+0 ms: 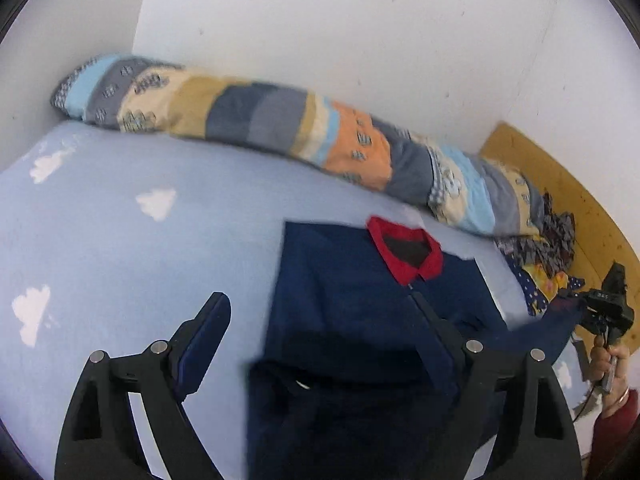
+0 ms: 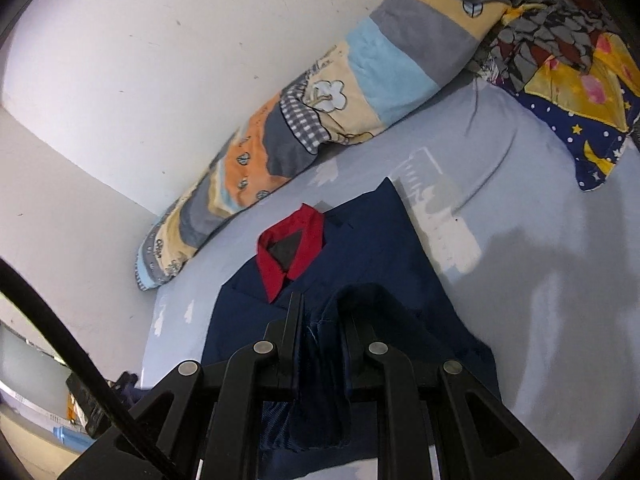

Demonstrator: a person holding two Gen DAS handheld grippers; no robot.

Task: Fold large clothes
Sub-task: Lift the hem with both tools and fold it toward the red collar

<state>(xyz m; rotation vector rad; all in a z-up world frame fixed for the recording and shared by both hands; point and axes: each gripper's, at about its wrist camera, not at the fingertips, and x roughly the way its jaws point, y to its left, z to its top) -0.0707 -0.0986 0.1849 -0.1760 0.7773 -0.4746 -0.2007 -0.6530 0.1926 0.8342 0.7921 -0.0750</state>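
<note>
A navy jacket (image 1: 352,280) with a red collar (image 1: 408,252) lies front-up on a light blue bed sheet (image 1: 120,240). My left gripper (image 1: 320,316) hovers over the jacket's lower left part; its jaws stand wide apart and nothing is pinched between them. At the far right of the left wrist view, a hand (image 1: 612,364) holds my right gripper (image 1: 600,304), and navy cloth stretches up to it. In the right wrist view the right gripper (image 2: 322,320) is shut on a bunched fold of the jacket (image 2: 380,240), lifted just below the collar (image 2: 276,268).
A long patchwork bolster (image 1: 260,116) lies along the white wall at the back. A heap of patterned clothes (image 2: 580,80) sits at the bed's right end, next to a yellow wooden board (image 1: 560,184). A black cable (image 2: 60,320) crosses the right wrist view's lower left.
</note>
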